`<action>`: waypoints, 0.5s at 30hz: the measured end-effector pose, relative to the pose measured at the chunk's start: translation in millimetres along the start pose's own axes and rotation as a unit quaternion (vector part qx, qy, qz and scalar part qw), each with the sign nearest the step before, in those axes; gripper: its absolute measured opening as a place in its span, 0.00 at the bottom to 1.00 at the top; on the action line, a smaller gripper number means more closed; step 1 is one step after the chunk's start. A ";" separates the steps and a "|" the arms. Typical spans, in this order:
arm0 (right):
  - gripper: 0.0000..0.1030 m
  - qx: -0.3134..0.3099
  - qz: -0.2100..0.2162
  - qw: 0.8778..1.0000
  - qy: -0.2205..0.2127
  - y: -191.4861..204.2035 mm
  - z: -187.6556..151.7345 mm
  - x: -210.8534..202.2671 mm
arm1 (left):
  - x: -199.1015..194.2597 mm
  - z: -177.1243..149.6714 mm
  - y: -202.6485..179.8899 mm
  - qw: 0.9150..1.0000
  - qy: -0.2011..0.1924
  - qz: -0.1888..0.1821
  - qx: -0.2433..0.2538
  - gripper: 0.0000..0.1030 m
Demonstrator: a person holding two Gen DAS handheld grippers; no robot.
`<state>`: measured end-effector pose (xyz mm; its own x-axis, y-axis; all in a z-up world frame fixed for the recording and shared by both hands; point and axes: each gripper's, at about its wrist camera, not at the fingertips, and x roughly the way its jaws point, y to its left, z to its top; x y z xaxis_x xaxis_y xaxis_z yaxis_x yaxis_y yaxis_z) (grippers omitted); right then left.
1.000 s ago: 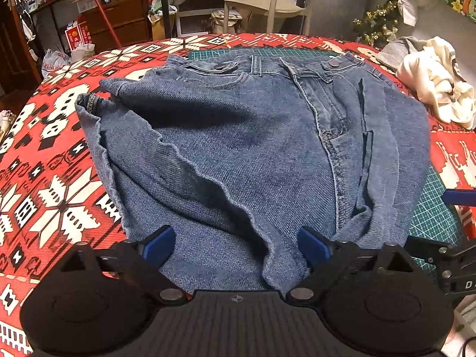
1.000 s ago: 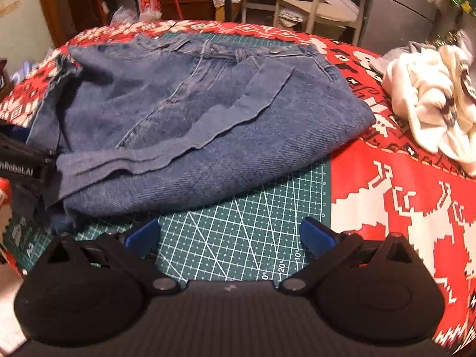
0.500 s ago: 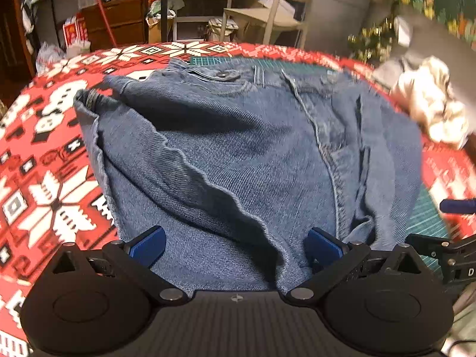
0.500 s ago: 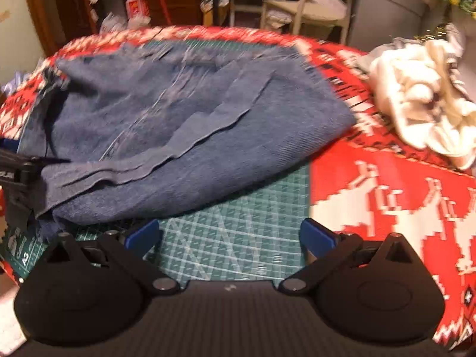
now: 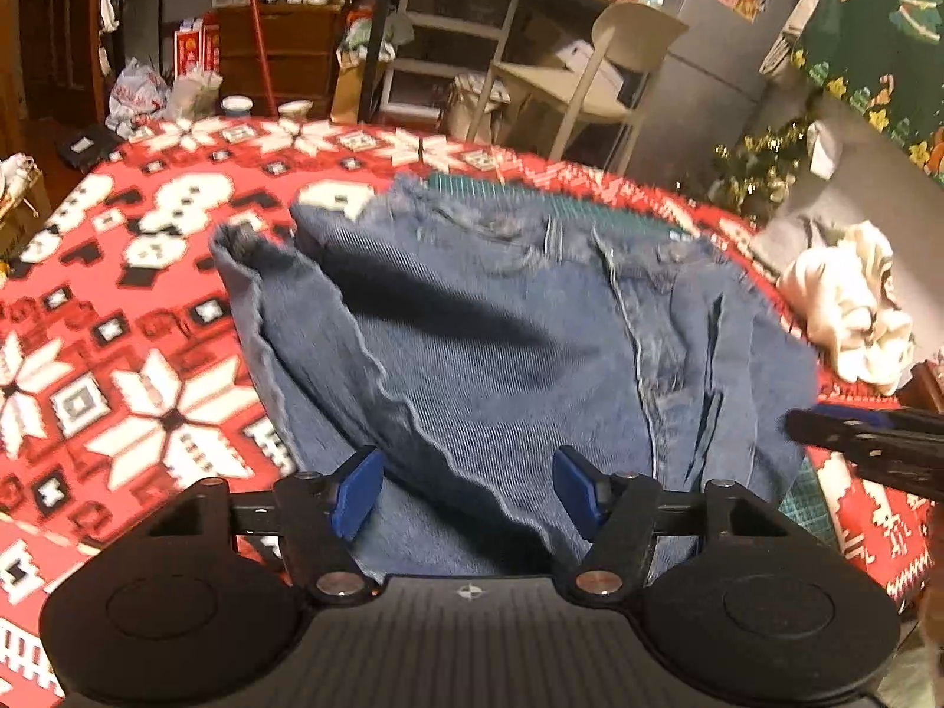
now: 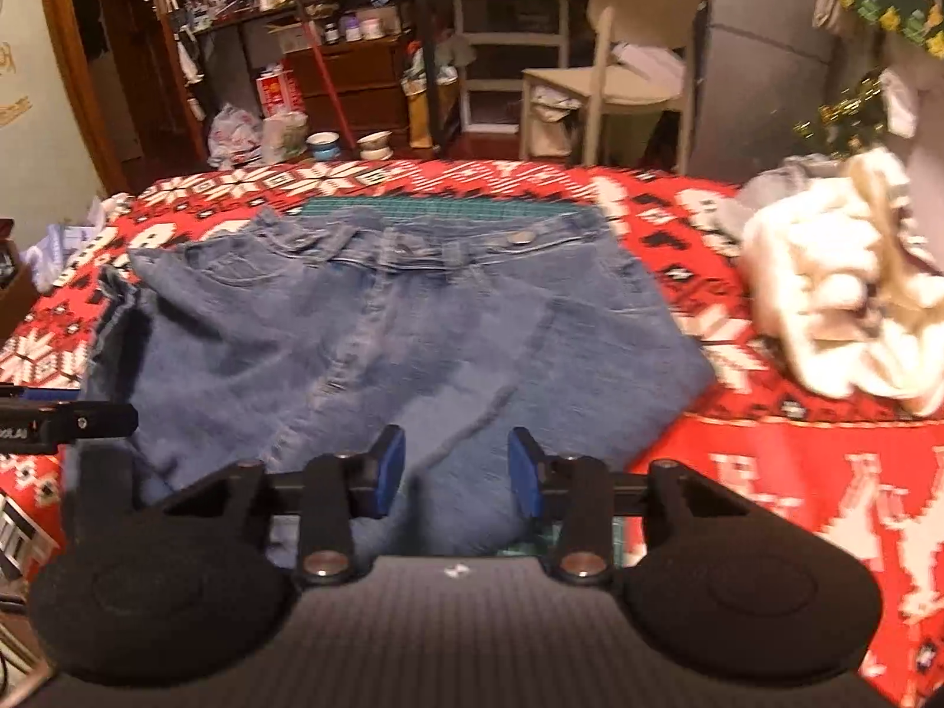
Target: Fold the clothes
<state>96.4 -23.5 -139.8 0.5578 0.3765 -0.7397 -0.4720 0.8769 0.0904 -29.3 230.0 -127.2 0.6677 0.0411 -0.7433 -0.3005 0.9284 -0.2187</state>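
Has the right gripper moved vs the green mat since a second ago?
Yes. The right gripper, jaws closing, now has the jeans between its pads; earlier it stood over the bare green cutting mat, so it has advanced onto the denim's near edge.

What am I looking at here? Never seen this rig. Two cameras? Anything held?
No robot arm: a person holds a two-finger gripper in each hand, each carrying a fisheye camera that looks along its fingers. One picture is from the left gripper, the other from the right gripper. On the red patterned cloth lies a pair of jeans, folded over, partly on a green cutting mat, with a cream garment bunched beside. Both sets of jaws are closing with denim between them; the pads do not visibly press on it.
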 end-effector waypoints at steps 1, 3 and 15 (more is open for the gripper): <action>0.41 0.003 0.002 1.000 0.006 3.6 3.8 7.7 | -0.6 1.9 0.9 1.000 0.000 0.003 0.000 0.60; 0.41 0.004 0.003 1.000 0.013 9.9 10.0 19.3 | -1.4 4.5 2.7 1.000 0.000 0.008 -0.001 0.60; 0.12 -0.029 -0.074 0.996 0.036 31.5 17.7 67.4 | -3.0 0.2 6.9 1.000 0.010 0.015 0.003 0.60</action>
<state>131.2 34.8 -174.9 0.5744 0.2207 -0.7883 -0.4288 0.9014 -0.0601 -33.2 236.4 -126.4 0.6440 0.0615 -0.7625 -0.3165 0.9289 -0.1923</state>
